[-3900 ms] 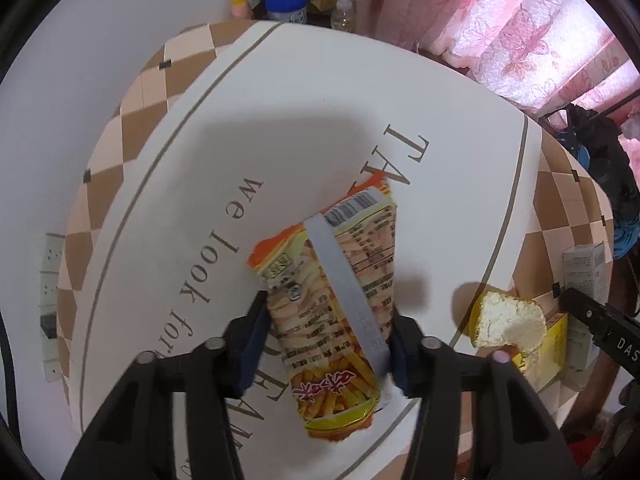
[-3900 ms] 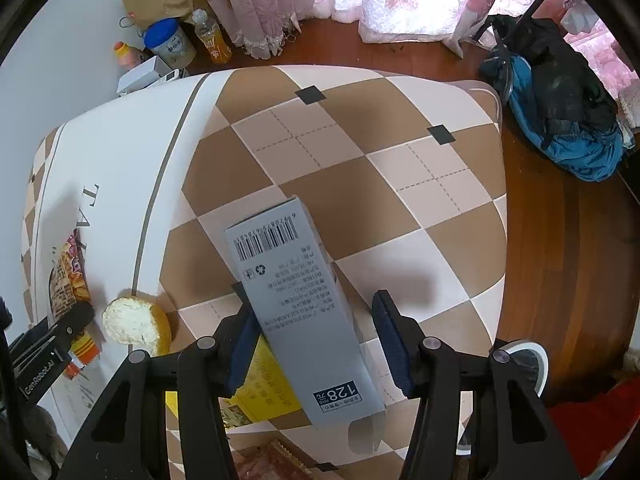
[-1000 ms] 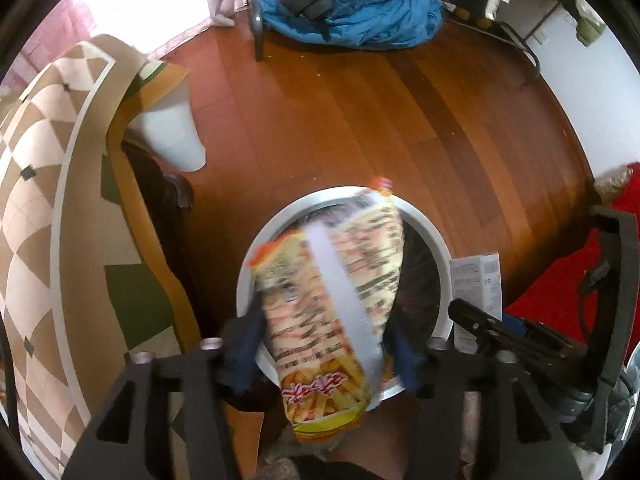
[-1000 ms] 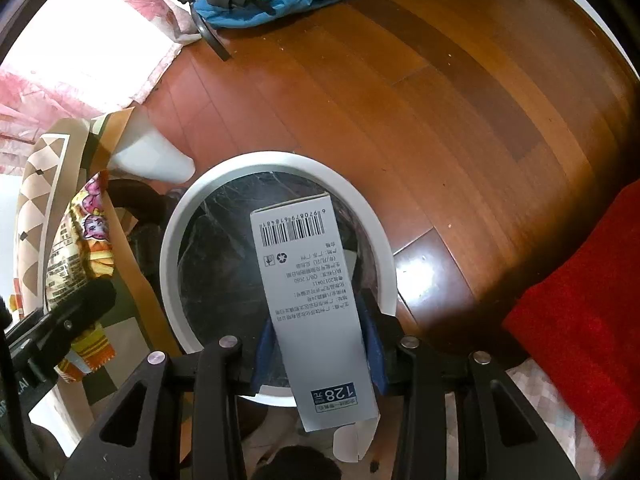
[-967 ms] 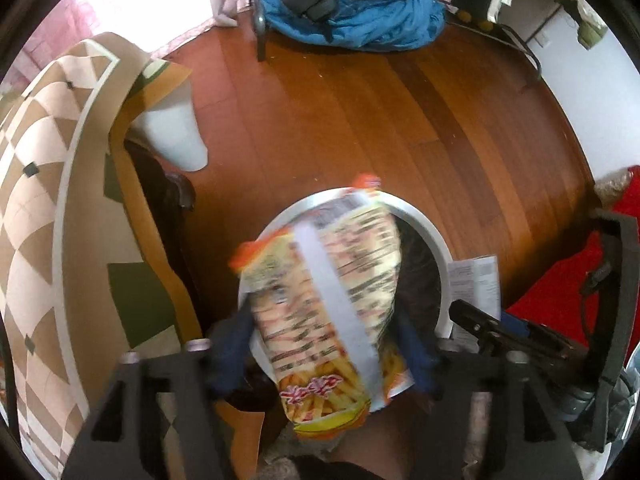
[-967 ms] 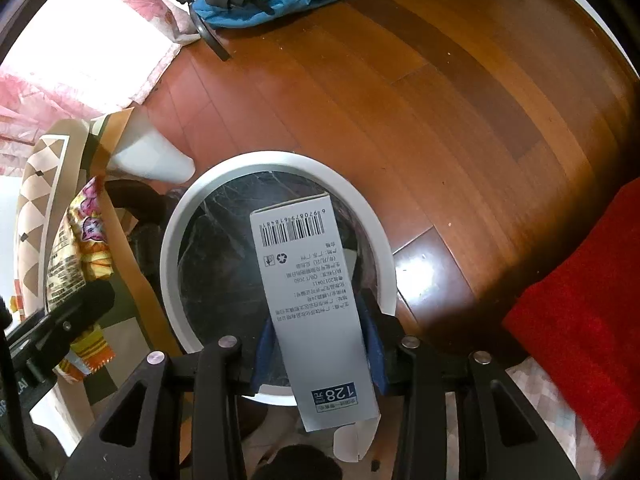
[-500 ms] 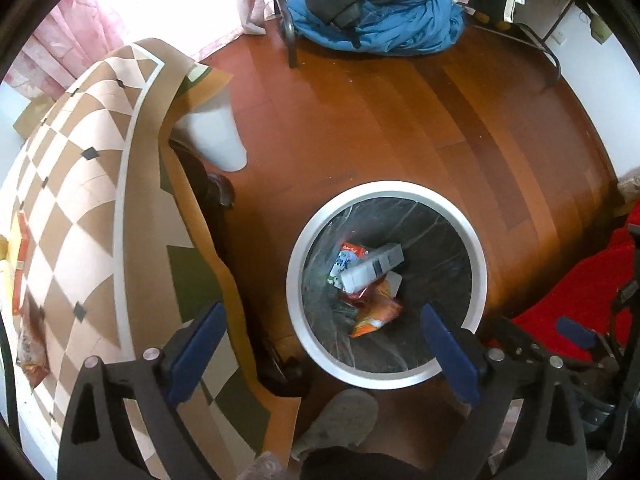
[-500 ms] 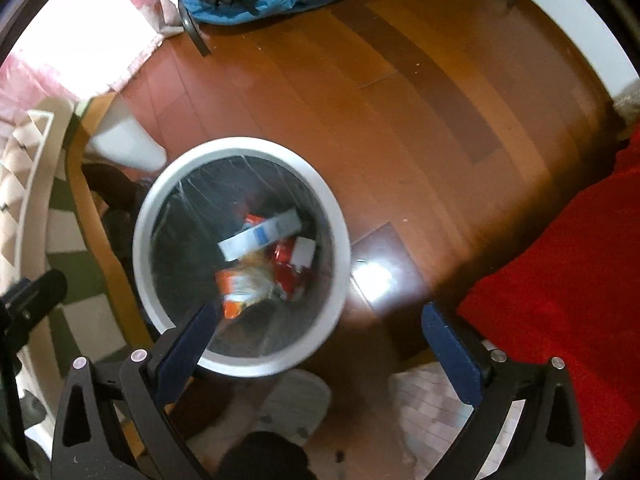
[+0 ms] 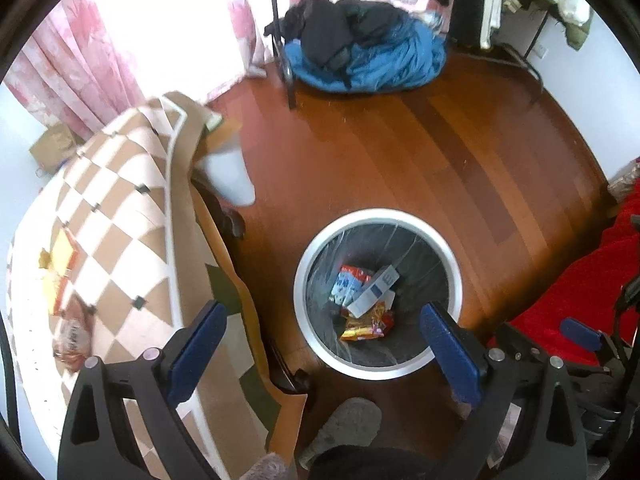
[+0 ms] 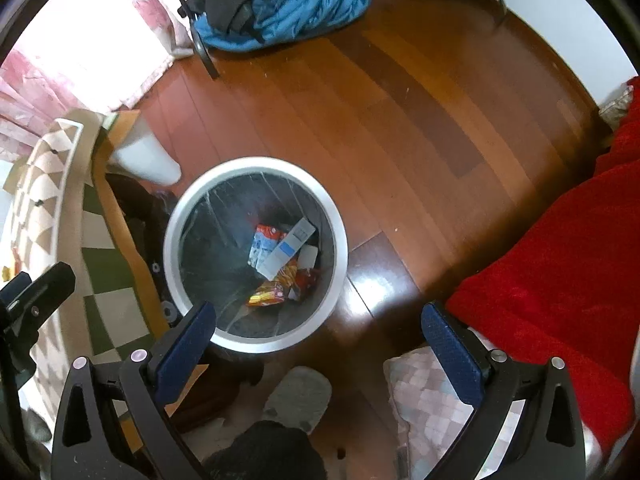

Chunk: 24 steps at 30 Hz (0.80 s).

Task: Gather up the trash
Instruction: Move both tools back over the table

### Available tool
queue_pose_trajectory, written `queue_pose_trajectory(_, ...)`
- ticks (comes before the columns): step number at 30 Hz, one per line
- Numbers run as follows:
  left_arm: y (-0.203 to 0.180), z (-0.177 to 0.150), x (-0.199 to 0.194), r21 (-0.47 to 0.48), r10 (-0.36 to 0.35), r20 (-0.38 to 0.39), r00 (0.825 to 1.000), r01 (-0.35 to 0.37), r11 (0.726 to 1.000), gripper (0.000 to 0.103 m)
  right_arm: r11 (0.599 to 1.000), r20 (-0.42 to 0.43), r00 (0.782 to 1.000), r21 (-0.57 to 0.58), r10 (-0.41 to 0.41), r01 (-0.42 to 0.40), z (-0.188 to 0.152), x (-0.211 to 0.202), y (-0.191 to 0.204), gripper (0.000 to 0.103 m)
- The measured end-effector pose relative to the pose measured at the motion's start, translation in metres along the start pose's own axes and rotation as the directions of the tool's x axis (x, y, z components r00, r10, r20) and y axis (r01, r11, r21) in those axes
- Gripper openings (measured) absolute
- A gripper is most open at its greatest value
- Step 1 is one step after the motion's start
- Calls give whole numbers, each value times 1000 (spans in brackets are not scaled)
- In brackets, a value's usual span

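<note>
A round white-rimmed trash bin (image 9: 304, 264) with a black liner stands on the wooden floor; it also shows in the right wrist view (image 10: 340, 248). Inside lie the grey box (image 9: 374, 290) (image 10: 290, 248) and the orange snack bag (image 9: 366, 326) (image 10: 274, 290) among other wrappers. My left gripper (image 9: 322, 350) is open and empty above the bin. My right gripper (image 10: 316, 356) is open and empty above the bin's near edge. More wrappers (image 9: 60, 276) and a bread piece (image 9: 72, 340) lie on the checkered table (image 9: 120, 248).
The table's cloth hangs down left of the bin (image 10: 100, 216). A red blanket (image 10: 560, 264) is at the right. A blue and black clothes pile (image 9: 360, 52) lies on a rack at the back. A grey slipper (image 10: 298, 398) is below the bin.
Both grippers have opened and dropped the snack bag and the grey box into the bin. Both have since risen and pulled back from it.
</note>
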State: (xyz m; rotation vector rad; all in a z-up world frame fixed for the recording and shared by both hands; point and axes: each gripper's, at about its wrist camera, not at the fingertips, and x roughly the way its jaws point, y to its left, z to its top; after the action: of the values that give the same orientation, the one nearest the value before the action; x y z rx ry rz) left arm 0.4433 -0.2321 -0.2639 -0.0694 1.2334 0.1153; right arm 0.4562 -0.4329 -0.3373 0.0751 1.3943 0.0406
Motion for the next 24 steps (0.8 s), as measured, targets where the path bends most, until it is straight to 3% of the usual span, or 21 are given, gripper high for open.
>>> queue_pose_trajectory(7, 7, -4, -62, -4, 37, 118, 992, -37, 999, 99, 1000, 120, 993, 5, 21, -22, -8, -73, 6, 103)
queue_pose_trajectory(13, 51, -10, -120, -86, 33, 206, 978, -16, 996, 99, 996, 237, 967, -17, 92, -91, -17, -145, 30, 103)
queue_pose_trajectory(19, 150, -33, -141, -253, 105, 222, 969, -47, 966, 103, 969, 272, 931, -124, 242, -216, -30, -189, 97, 103)
queue_pose_trajectory(24, 251, -81, -113, -383, 292, 102, 951, -233, 894, 103, 926, 162, 925, -223, 345, -306, -46, -165, 195, 103)
